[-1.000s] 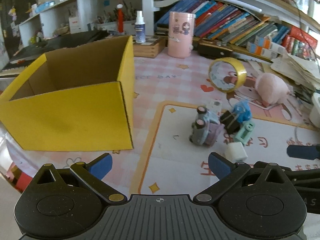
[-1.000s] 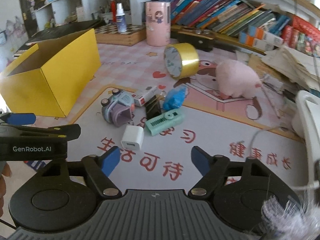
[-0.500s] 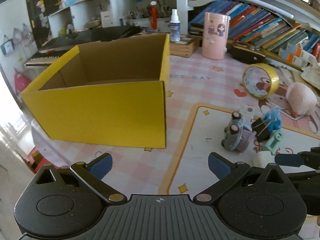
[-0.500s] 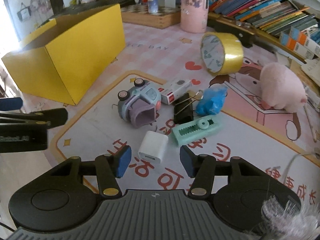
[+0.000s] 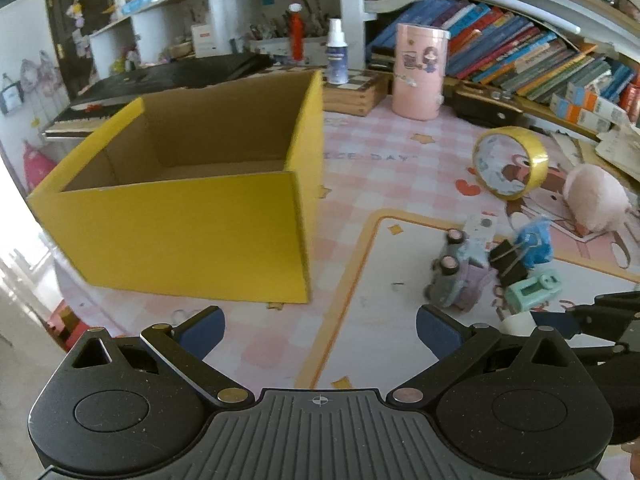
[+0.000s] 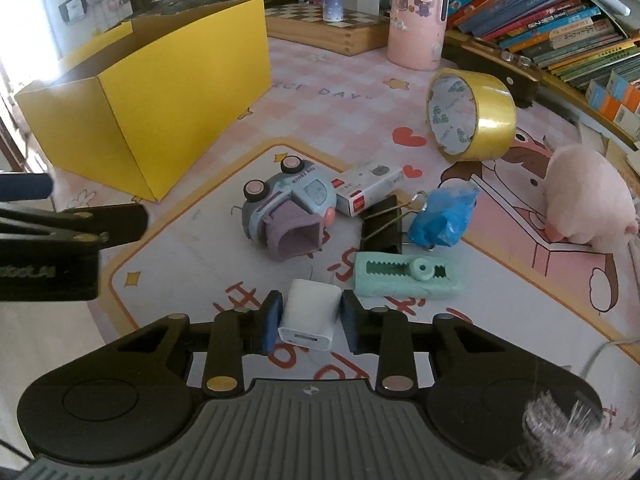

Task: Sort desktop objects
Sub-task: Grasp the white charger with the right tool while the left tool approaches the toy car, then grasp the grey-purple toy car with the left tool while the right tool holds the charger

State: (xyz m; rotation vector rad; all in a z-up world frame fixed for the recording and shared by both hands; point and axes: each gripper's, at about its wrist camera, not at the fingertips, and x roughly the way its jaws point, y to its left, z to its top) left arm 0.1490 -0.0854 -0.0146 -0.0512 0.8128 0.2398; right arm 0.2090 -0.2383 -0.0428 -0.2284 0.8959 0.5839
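My right gripper (image 6: 311,308) has its jaws closing on a white charger cube (image 6: 308,312), and both blue pads press the cube's sides on the desk mat. Just beyond it lie a green toothed clip (image 6: 404,278), a black binder clip (image 6: 382,232), a crumpled blue wrapper (image 6: 444,216), a toy car (image 6: 288,208) on its side and a small white and red box (image 6: 368,190). An open yellow cardboard box (image 5: 180,232) stands to the left. Short of that box my left gripper (image 5: 320,328) hovers open with nothing between its fingers.
A yellow tape roll (image 6: 472,116) stands on edge behind the cluster, with a pink plush (image 6: 584,196) at the right. At the back are a pink canister (image 6: 416,16), a wooden chessboard box (image 6: 332,28) and rows of books (image 6: 560,36).
My right gripper came forward and down over the white charger cube and its jaws closed from wide onto it. The left wrist view swung left, bringing the yellow box toward the centre.
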